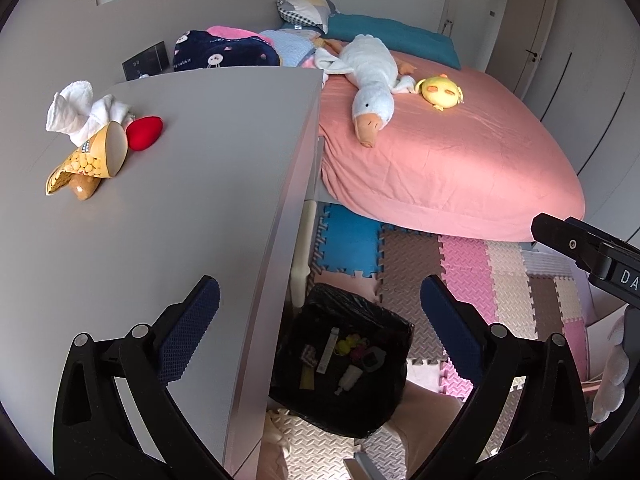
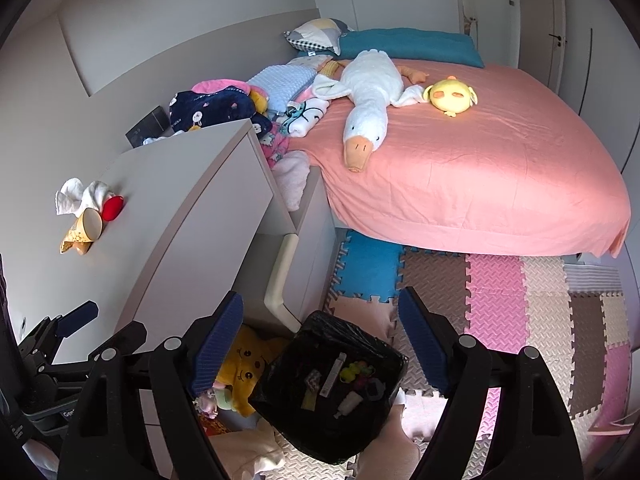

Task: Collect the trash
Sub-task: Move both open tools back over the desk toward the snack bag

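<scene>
Black bin, left wrist view: bin (image 1: 344, 364) lined with a black bag stands on the foam floor mat (image 1: 460, 276), just beside the grey desk (image 1: 160, 208); small scraps lie inside it.
Left hand-held gripper (image 1: 316, 320): jaws spread wide over the bin, nothing between them.
Trash left on desk: yellow snack bag (image 1: 86, 160) lies on its side near the far-left edge, touching a white cloth (image 1: 86, 114) and a red item (image 1: 145, 133); a small brown thing sits under the bag.
Step, as judged: drop into the bin looks done; next piece not yet fetched.
Right wrist view, bin: same bin (image 2: 332, 384) below, holding a white strip, a small tube and bright bits.
Right hand-held gripper (image 2: 320, 336): open and empty above the bin.
Snack bag: far off on the desk (image 2: 82, 234), crumpled, printed with yellow pieces.
Next move, as judged: reach across the desk to the bag and close on it without catching the cloth.
</scene>
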Demonstrator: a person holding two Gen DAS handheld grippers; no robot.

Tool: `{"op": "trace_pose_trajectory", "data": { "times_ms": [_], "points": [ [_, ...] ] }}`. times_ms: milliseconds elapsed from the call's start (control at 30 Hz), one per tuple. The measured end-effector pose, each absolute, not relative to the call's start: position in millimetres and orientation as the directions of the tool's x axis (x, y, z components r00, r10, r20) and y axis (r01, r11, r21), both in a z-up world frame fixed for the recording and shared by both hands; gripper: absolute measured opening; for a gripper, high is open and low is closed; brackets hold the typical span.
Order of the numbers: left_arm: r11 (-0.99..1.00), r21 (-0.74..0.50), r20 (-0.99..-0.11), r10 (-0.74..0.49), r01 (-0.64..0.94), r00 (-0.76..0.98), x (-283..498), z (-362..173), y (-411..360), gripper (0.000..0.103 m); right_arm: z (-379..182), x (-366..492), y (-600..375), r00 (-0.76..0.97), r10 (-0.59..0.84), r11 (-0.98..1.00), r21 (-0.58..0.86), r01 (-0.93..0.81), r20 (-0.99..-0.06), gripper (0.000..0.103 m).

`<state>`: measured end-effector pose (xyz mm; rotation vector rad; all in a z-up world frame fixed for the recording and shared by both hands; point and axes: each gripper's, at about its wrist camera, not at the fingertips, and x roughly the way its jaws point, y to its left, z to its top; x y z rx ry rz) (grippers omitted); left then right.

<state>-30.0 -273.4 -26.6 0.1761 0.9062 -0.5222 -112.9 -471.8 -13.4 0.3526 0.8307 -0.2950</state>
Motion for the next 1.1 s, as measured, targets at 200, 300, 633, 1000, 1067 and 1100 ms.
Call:
{"op": "trace_pose_trajectory", "data": {
  "times_ms": [200,300,633,1000,1067,1100],
  "points": [
    [0.867,-0.081,-0.791,-0.356,0.492,0.497,-27,-30,-265,0.097,-16,-107,-464,0.635,-0.111,0.91,0.178,0.374,-0.764,0.08],
    [0.869,-0.083,-0.791,-0.355,0.487,0.498,-24,-30,-261,0.097,-17,-102,-458,0.635,-0.11,0.915,0.172,0.365,-0.765,0.08],
    [0.896,-0.08,-0.789,-0.325,0.437,0.522,-7,-26,-232,0.097,-21,-74,-430,0.634,-0.062,0.936,0.177,0.306,-0.77,0.08],
    [0.941,-0.081,-0.778,-0.265,0.328,0.569,25,-20,-183,0.097,-21,-32,-394,0.653,0.014,0.952,0.211,0.224,-0.757,0.08],
    [0.948,-0.088,-0.776,-0.257,0.305,0.575,33,-20,-173,0.097,-22,-23,-388,0.65,0.027,0.955,0.212,0.208,-0.759,0.08],
    [0.952,-0.089,-0.776,-0.252,0.294,0.578,37,-20,-168,0.097,-22,-19,-385,0.649,0.03,0.956,0.211,0.202,-0.76,0.08]
  ]
}}
